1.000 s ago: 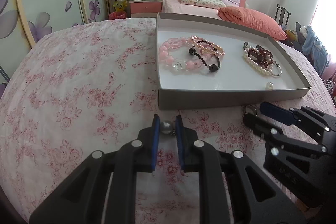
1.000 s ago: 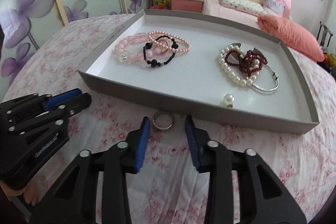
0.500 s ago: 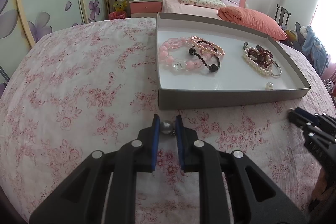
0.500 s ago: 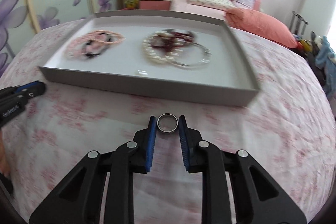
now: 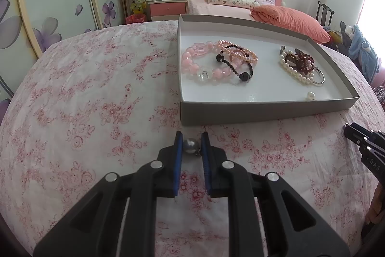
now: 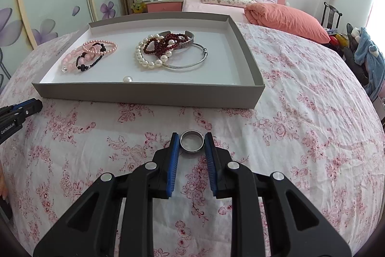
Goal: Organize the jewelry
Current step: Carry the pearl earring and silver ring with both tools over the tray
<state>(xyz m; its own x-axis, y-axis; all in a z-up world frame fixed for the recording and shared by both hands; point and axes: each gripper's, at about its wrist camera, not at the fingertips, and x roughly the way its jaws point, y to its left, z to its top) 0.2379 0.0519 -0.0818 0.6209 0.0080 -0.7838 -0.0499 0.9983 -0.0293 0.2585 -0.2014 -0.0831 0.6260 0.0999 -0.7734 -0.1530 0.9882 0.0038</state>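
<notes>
A shallow grey box tray [image 5: 264, 110] [image 6: 149, 94] lies on the floral cloth. In it are pink and black bead bracelets [image 5: 216, 62] [image 6: 89, 56], a white pearl bracelet with dark red beads and silver bangles [image 5: 299, 66] [image 6: 166, 51], and a loose pearl [image 5: 310, 95] [image 6: 127, 79]. My left gripper [image 5: 191, 145] is shut on a grey pearl earring [image 5: 190, 145], held in front of the tray's near wall. My right gripper [image 6: 192, 145] is shut on a silver ring [image 6: 192, 141], held above the cloth in front of the tray.
The pink-flowered cloth [image 5: 84, 100] covers a round table. Behind stand a bed with an orange pillow [image 6: 286, 19], a nightstand [image 5: 167, 6] and sliding wardrobe doors [image 5: 48, 4]. A chair with blue clothing [image 6: 365, 52] stands at the right.
My right gripper closed on the silver ring, lifted it and swung right, away from the left gripper. My left gripper has stayed still, holding the pearl earring.
</notes>
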